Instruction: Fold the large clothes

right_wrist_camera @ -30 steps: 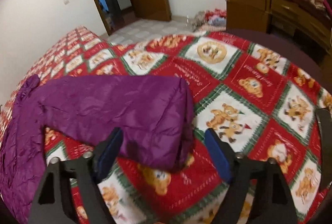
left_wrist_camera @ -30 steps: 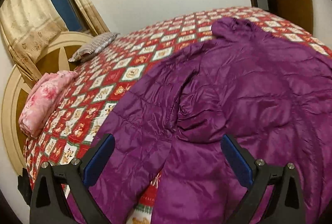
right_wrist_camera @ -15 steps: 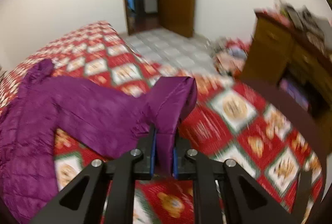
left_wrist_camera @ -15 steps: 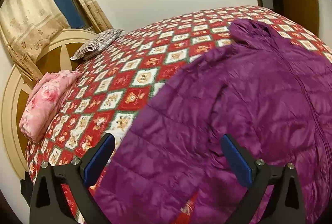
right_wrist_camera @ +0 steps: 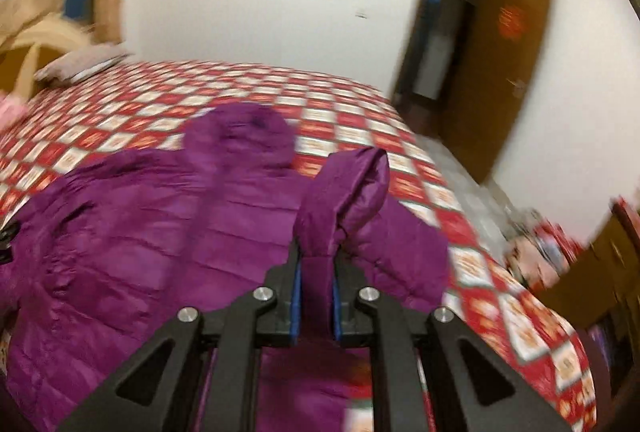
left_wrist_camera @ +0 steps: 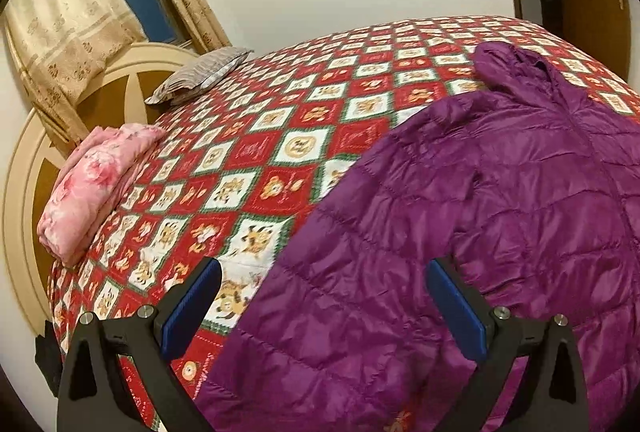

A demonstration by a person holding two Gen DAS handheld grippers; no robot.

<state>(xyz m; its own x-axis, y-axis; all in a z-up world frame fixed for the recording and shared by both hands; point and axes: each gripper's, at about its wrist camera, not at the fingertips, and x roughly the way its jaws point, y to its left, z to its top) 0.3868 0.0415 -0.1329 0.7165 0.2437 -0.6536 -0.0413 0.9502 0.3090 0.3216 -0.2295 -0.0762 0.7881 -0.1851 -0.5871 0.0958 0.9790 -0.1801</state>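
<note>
A large purple puffer jacket (left_wrist_camera: pixel 500 216) lies spread on the bed, hood (left_wrist_camera: pixel 508 67) toward the far side. My left gripper (left_wrist_camera: pixel 324 308) is open and empty, hovering over the jacket's near left sleeve. In the right wrist view the jacket (right_wrist_camera: pixel 140 232) lies below, hood (right_wrist_camera: pixel 240 131) at the far end. My right gripper (right_wrist_camera: pixel 316 284) is shut on the cuff of the right sleeve (right_wrist_camera: pixel 348 187) and holds it raised over the jacket's body.
The bed has a red checked bear-print cover (left_wrist_camera: pixel 256 159). A folded pink blanket (left_wrist_camera: pixel 92 183) and a striped pillow (left_wrist_camera: pixel 200 75) lie by the headboard. An open wooden door (right_wrist_camera: pixel 492 71) and a wooden dresser (right_wrist_camera: pixel 600 264) stand to the right.
My right gripper closed on the sleeve cuff, lifted it and swung it left over the jacket. My left gripper stayed open and shifted left along the left sleeve.
</note>
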